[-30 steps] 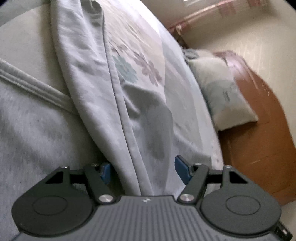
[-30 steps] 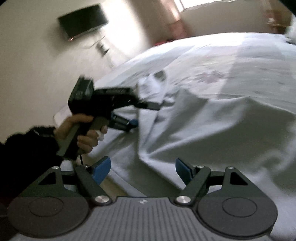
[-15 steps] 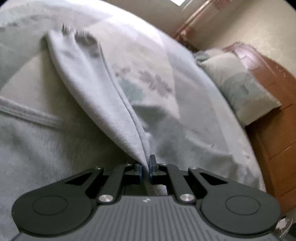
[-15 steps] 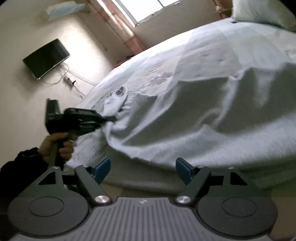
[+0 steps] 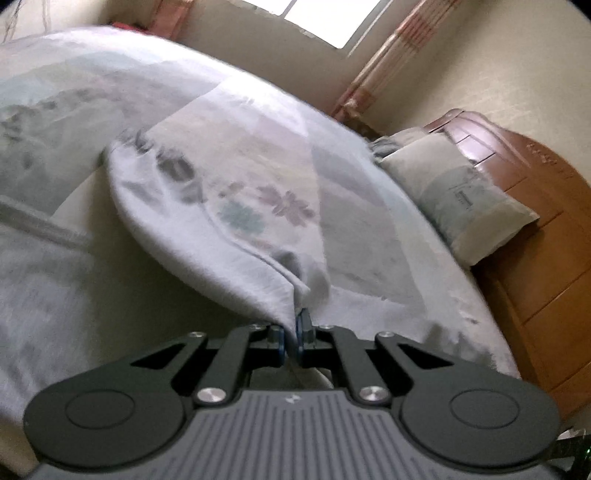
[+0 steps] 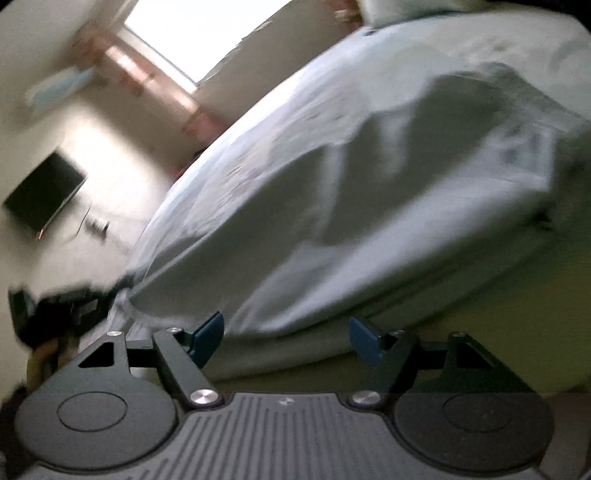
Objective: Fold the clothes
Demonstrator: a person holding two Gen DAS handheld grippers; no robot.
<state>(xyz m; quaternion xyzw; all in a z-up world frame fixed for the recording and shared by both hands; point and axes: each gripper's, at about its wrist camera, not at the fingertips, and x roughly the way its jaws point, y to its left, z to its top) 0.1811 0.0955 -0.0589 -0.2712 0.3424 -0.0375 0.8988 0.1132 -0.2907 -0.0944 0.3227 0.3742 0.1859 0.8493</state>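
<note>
The left claw (image 5: pixel 293 334) is pinched tight on a fold of the pale grey fleece garment (image 5: pixel 207 258), which drapes across the floral bedspread (image 5: pixel 280 206) at frame centre. The right claw (image 6: pixel 286 338) (closing, nothing between its blue pads) hovers by the garment's hem, low in its view.

Bedroom w/ floral-sheeted bed (image 5: pixel 258 155), wooden headboard (image 5: pixel 532 206), pillow (image 5: pixel 465 206), bright window (image 5: pixel 325 18), wall TV (image 6: pixel 42 195).

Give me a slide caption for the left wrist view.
Left gripper pinches the grey garment over a floral bedspread.
</note>
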